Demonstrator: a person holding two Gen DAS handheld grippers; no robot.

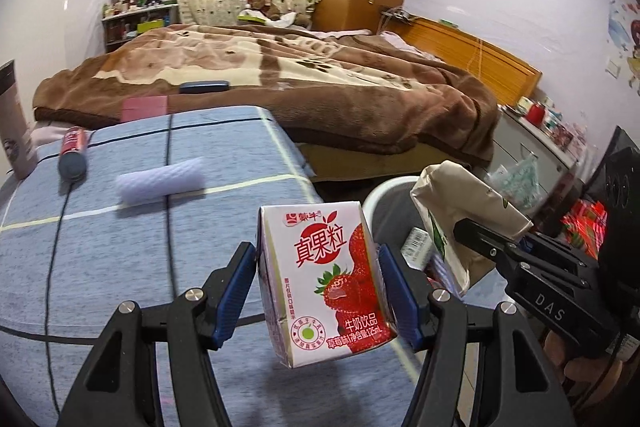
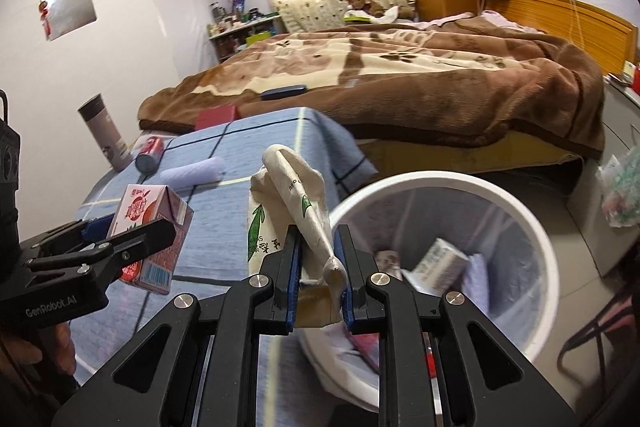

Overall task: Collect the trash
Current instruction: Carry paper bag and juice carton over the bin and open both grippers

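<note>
Left wrist view: my left gripper (image 1: pixel 318 291) pinches a strawberry milk carton (image 1: pixel 326 283) above the blue checked cloth (image 1: pixel 120 247), beside the white bin (image 1: pixel 376 203).

Right wrist view: my right gripper (image 2: pixel 318 279) clamps a crumpled paper bag (image 2: pixel 296 203) just beside the bin's rim (image 2: pixel 424 183).

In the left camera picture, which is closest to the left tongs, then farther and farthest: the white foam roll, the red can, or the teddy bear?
1. White foam roll, on the blue cloth ahead.
2. Red can, farther back, left.
3. Teddy bear, by the curtain beyond the bed.
</note>
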